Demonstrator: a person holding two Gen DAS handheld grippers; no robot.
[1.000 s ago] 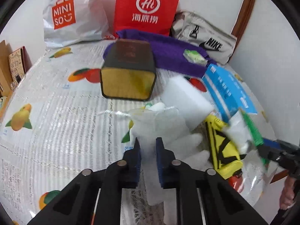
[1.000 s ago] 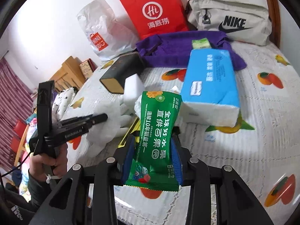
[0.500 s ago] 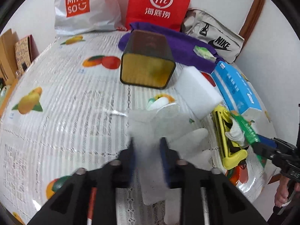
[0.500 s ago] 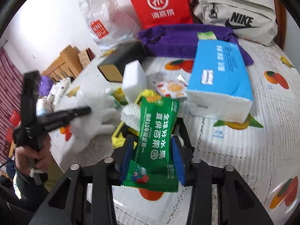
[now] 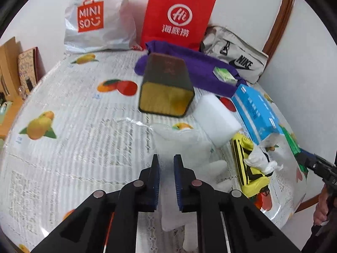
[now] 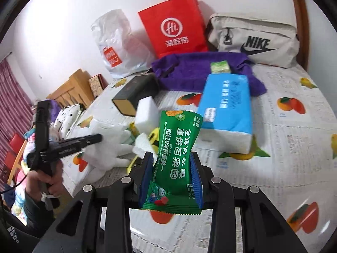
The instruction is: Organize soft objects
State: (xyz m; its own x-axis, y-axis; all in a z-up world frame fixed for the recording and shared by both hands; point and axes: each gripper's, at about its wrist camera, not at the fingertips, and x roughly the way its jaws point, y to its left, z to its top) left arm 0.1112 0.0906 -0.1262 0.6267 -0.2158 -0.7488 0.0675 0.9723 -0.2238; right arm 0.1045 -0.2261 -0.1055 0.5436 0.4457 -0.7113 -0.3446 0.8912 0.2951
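The left gripper [image 5: 166, 168] has a white glove [image 5: 179, 147] between its blue pads, and its jaws are closing on the thin fabric; the glove's fingers trail onto the fruit-print table cover [image 5: 73, 126] near the front edge. The right gripper [image 6: 171, 177] is clamped on a green wet-wipes packet [image 6: 177, 156], held upright above the table, with its middle pinched narrow by the pads.

To do this step well, my judgement is that each soft item should be lifted clear before it travels, so the glove's dangling fingers do not drag the crumpled white tissue [image 5: 261, 160] or the yellow pouch [image 5: 248, 168] lying just beside it. The packet needs only a light squeeze (it buckles readily). Both hands work close together near the right front corner, so one should move at a time.

Much can be read here. The white plastic bag [image 5: 99, 19] at the back edge says "MINISO". The red paper bag [image 5: 179, 14] beside it carries a round "Hi" logo above Chinese characters. The beige bag [image 5: 236, 54] at the back right corner reads "NIKE". The green packet bears large white Chinese text and a small "WET WIPES" near its lower end. The blue tissue pack [image 6: 227, 105] has white print too blurred to read. A person's sleeve in the right wrist view shows "adidas".
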